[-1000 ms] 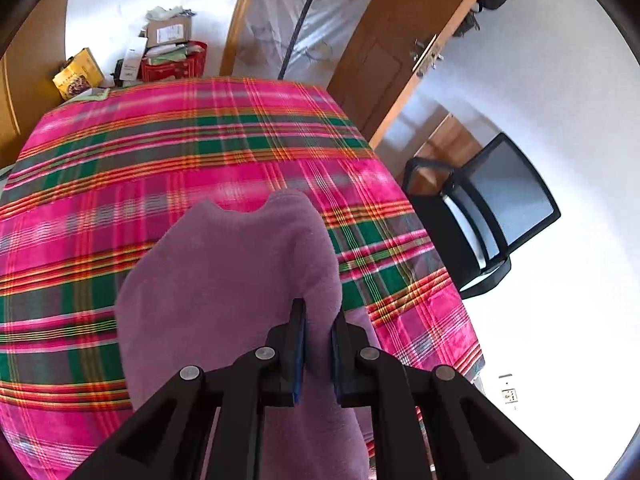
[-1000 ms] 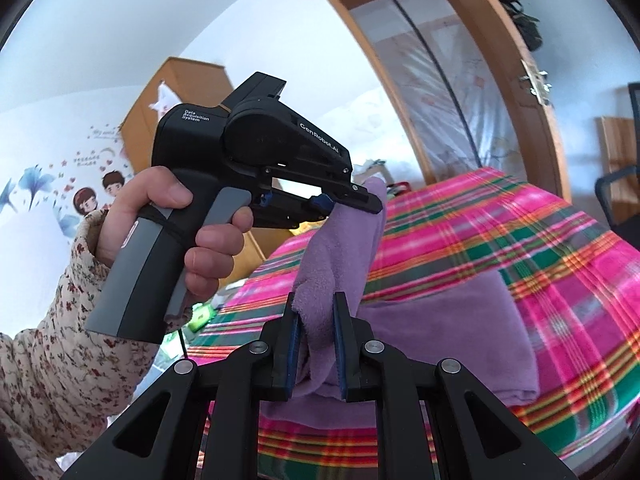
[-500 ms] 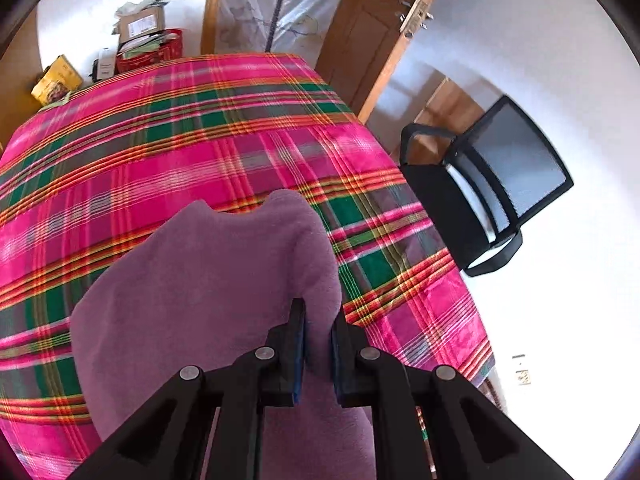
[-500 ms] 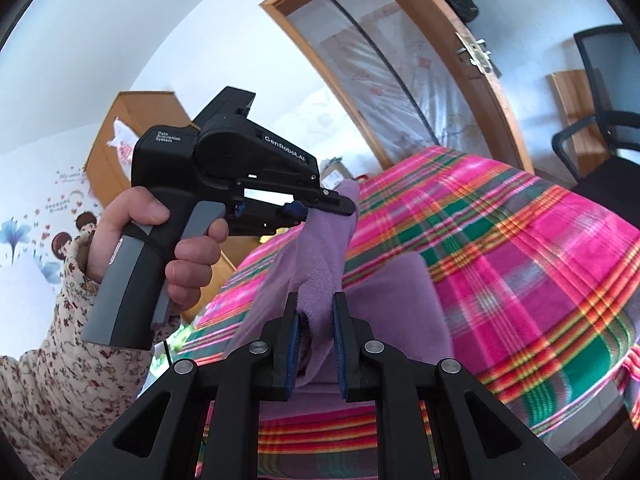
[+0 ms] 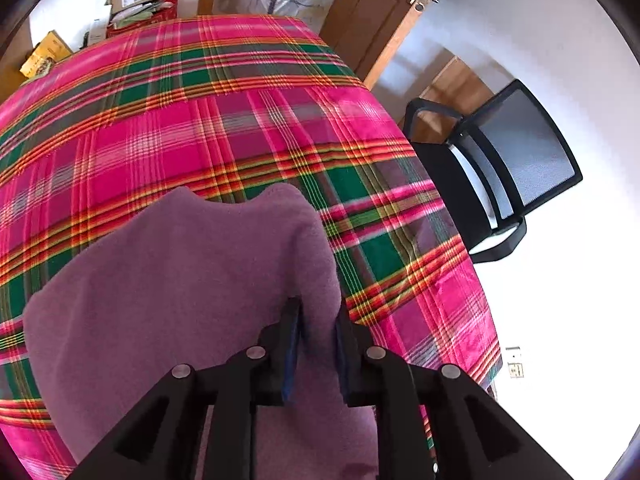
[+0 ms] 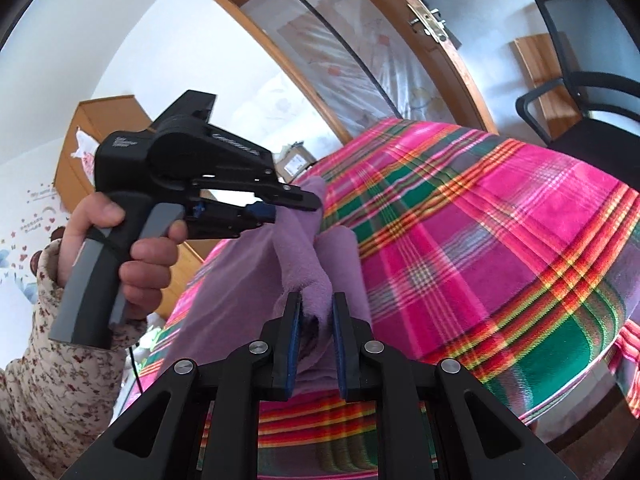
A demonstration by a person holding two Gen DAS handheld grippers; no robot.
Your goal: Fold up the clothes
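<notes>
- Purple garment (image 5: 180, 280): 1 soft fleece-like piece, lying partly on the plaid cover, its near edge lifted off the surface by both grippers. In the right wrist view the cloth (image 6: 304, 268) runs as a raised ridge from one gripper to the other.
- Left gripper (image 5: 318, 316): pointed steeply down at the cloth. A fold of the purple garment sits between its jaws; the jaws have just been opening a little, and the gap is narrow, with the fabric still filling it and touching both pads. In the right wrist view the same gripper (image 6: 296, 208) is seen from the side, its tip at the upper end of the ridge.
- Right gripper (image 6: 316, 308): jaws close together, narrow gap, pressed on a bunched fold of the purple garment.
- Hand (image 6: 120, 252): wrapped around the grey handle of the left gripper; floral sleeve (image 6: 52, 368) at the wrist.
- Plaid cover (image 5: 208, 120): pink, green and orange check, spread over the worktop, hanging over its edges.
- Black office chair (image 5: 508, 176): mesh back, standing just beside the worktop.
- Wooden door (image 5: 384, 12): with metal latch, beyond the far corner.
- Boxes and red basket (image 5: 140, 4): against the far wall.
</notes>
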